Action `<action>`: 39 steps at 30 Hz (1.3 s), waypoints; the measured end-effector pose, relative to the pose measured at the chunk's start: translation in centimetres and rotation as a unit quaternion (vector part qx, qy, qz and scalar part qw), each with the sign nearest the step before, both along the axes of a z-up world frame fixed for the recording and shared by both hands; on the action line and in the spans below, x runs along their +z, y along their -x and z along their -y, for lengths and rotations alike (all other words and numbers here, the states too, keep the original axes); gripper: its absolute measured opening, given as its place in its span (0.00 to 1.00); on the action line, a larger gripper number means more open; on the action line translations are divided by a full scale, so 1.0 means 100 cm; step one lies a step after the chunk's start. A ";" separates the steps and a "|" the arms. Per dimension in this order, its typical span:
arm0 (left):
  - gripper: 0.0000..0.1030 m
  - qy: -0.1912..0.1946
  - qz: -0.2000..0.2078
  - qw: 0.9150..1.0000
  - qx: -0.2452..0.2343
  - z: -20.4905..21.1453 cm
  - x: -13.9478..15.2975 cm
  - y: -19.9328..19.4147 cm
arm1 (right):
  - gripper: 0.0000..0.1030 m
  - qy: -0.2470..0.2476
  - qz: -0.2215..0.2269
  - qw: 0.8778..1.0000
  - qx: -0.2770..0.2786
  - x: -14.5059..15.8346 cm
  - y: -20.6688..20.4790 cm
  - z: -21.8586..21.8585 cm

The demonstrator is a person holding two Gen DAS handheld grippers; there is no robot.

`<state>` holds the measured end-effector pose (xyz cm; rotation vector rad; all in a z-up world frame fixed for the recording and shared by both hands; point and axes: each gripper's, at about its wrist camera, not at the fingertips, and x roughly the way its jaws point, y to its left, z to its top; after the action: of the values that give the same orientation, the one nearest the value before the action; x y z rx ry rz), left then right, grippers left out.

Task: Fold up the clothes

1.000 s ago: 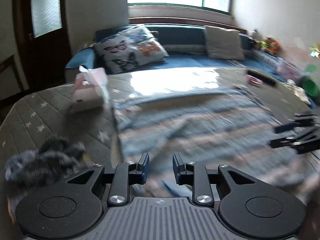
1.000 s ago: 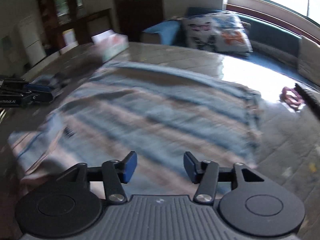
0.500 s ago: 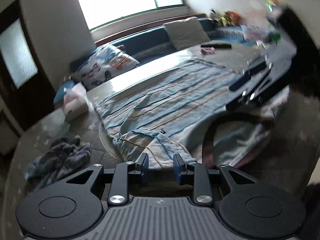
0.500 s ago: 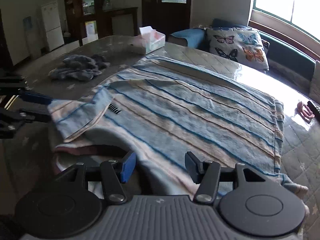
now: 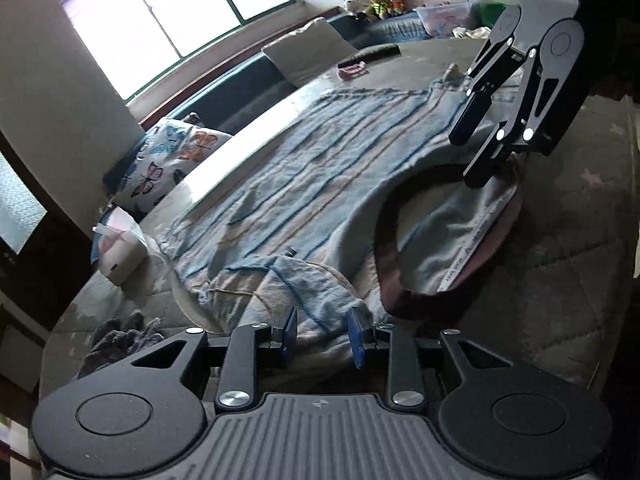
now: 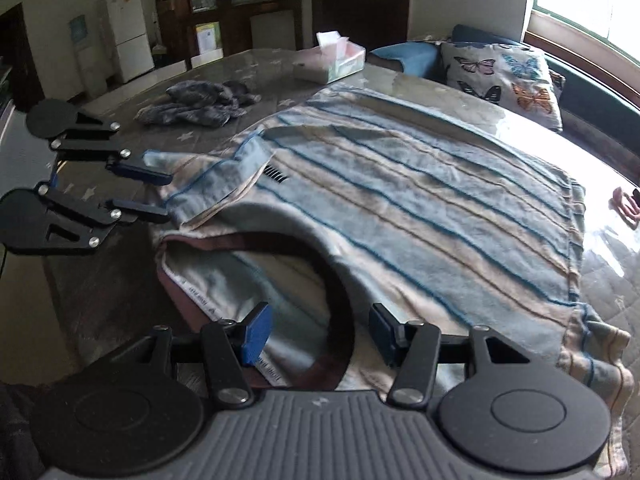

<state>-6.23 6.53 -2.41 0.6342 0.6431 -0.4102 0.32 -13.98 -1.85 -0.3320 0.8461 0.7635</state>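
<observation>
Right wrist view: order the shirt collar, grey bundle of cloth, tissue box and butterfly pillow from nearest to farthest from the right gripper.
From the right gripper:
1. Shirt collar, right at the fingertips.
2. Grey bundle of cloth, left, mid-table.
3. Tissue box, beyond it, at the table's far edge.
4. Butterfly pillow, far right; close to the tissue box in distance.

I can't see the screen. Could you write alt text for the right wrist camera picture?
A blue and beige striped shirt lies spread on a quilted table, its dark collar between the open fingers of the right claw. The left claw, also open, straddles a sleeve. Behind lie a crumpled grey garment and a tissue box.
</observation>
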 end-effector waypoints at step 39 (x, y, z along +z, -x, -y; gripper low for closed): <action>0.04 0.329 -0.043 0.901 0.281 -0.130 0.044 0.007 | 0.08 0.013 0.017 1.000 -0.002 0.007 0.016 0.005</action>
<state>-6.97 19.49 2.00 -0.2259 0.6883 -0.0914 -1.27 -14.44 -1.11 -0.3657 0.8260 0.7410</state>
